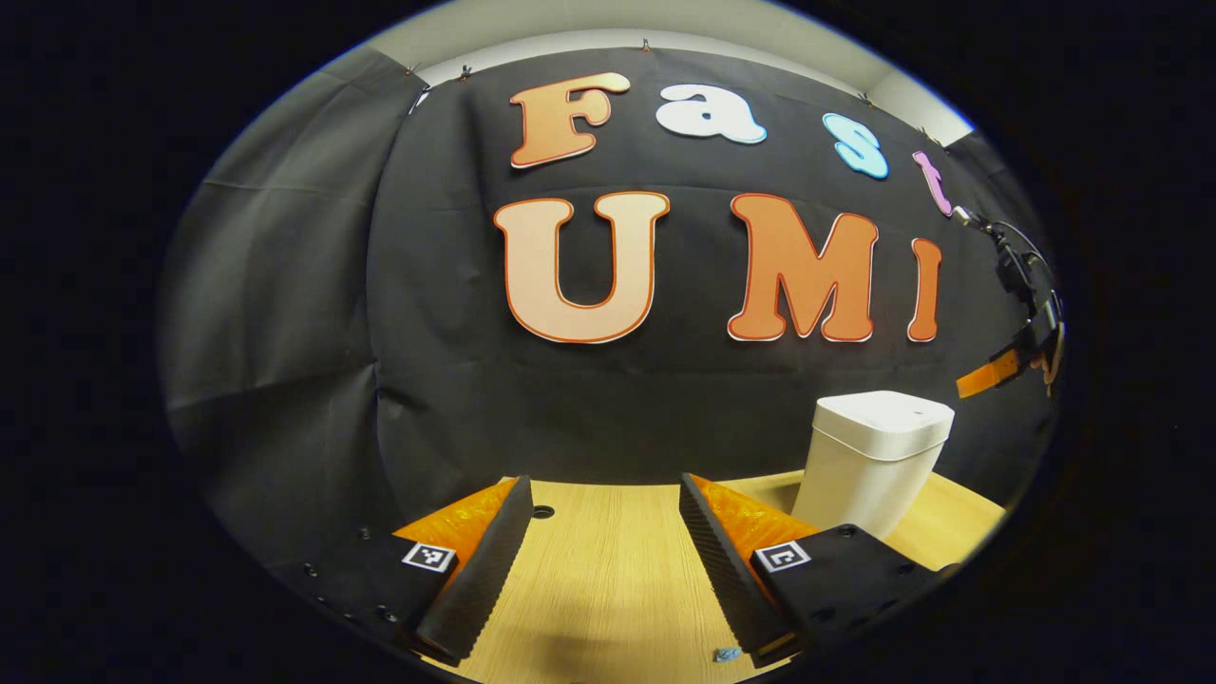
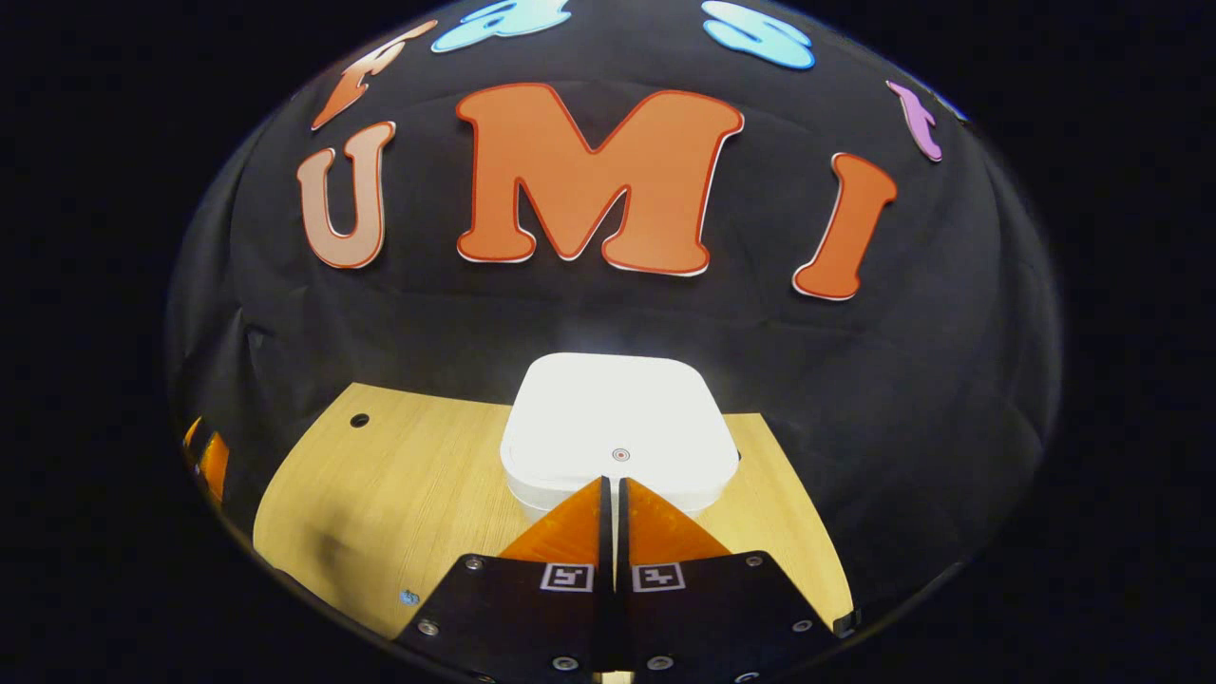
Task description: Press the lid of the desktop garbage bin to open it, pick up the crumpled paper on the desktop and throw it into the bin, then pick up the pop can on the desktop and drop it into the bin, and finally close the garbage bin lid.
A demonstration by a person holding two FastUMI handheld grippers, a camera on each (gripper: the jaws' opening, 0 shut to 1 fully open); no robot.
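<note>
Two grippers are at work over a pale wooden table [image 2: 399, 494]. In the right gripper view, the right gripper [image 2: 614, 486] has its fingers pressed together with only a thin slit between them, holding nothing, and their tips sit just at the near edge of the white garbage bin [image 2: 617, 418], close to the small round mark on its lid [image 2: 619, 454] (whether they touch the lid I cannot tell). The lid lies flat and closed. The bin stands near the table's far edge, toward the black cloth wall [image 2: 950, 380].

In the left gripper view, the left gripper [image 1: 603, 494] is spread wide and empty above the bare wood, its fingers well apart. The same bin [image 1: 869, 465] stands off toward the table's far right corner, and the other gripper [image 1: 1007, 366] hangs above and just beside it. A small blue scrap [image 1: 728, 654] lies on the table near the near edge, and a round hole [image 1: 542, 511] shows in the tabletop by the far edge.
</note>
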